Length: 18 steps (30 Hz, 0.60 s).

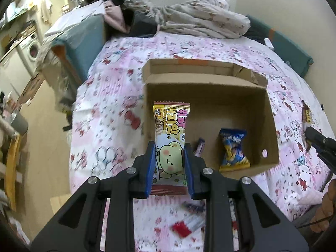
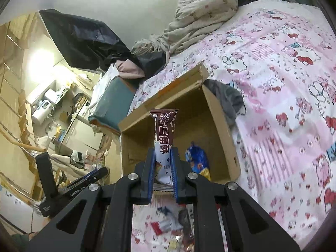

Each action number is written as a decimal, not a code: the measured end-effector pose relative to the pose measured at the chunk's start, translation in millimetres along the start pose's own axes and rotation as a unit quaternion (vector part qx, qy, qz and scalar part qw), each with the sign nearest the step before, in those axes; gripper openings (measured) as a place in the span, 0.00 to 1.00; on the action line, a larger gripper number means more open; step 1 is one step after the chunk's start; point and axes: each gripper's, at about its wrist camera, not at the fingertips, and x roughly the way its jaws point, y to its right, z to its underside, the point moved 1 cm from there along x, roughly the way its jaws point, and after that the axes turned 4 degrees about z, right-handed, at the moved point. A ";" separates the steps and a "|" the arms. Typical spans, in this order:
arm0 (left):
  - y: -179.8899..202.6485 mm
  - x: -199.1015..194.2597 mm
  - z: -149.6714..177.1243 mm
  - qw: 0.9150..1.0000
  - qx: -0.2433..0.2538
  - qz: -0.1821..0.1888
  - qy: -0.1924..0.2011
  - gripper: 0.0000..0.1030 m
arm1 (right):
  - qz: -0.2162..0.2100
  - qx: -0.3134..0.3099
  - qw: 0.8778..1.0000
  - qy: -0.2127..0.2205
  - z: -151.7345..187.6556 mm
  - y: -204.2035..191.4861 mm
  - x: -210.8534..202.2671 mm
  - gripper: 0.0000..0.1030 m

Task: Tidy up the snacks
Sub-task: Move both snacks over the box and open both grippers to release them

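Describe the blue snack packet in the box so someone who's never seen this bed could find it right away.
On the pink cartoon-print bedspread sits an open brown cardboard box. Inside, on its floor toward the near wall, lies the blue crinkly snack packet with yellow at its lower end. It is the box's only large blue wrapper; beside it lies just a small purple stick packet.

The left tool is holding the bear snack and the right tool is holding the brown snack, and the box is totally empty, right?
Not quite. The cardboard box isn't empty: the left wrist view shows a blue snack packet inside. The rest is right: the left tool holds the bear snack, the right tool the brown snack.
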 end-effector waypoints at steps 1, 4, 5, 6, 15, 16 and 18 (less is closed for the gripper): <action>2.1 3.5 -2.3 1.000 0.003 0.000 0.003 0.21 | 0.004 -0.005 1.000 0.001 -3.3 0.8 4.6 0.15; 9.3 18.1 -9.4 1.000 0.013 0.010 0.011 0.21 | 0.014 -0.012 1.000 -0.001 -10.2 3.9 17.6 0.15; 12.3 22.8 -10.7 1.000 0.017 0.014 0.011 0.21 | 0.020 -0.016 1.000 -0.003 -12.4 4.9 23.3 0.15; 16.0 28.8 -11.8 0.999 0.025 0.018 0.009 0.21 | 0.025 -0.021 0.999 -0.004 -13.9 5.3 27.9 0.15; 20.0 64.0 1.7 0.999 0.009 0.039 -0.011 0.21 | 0.070 -0.043 0.996 -0.031 -6.7 11.4 56.5 0.15; 19.7 65.0 1.9 0.999 0.009 0.040 -0.011 0.21 | 0.075 -0.042 0.996 -0.036 -5.4 12.8 59.2 0.15; 18.8 65.7 0.5 0.999 0.009 0.036 -0.007 0.22 | 0.078 -0.044 0.995 -0.043 -3.1 13.7 62.8 0.15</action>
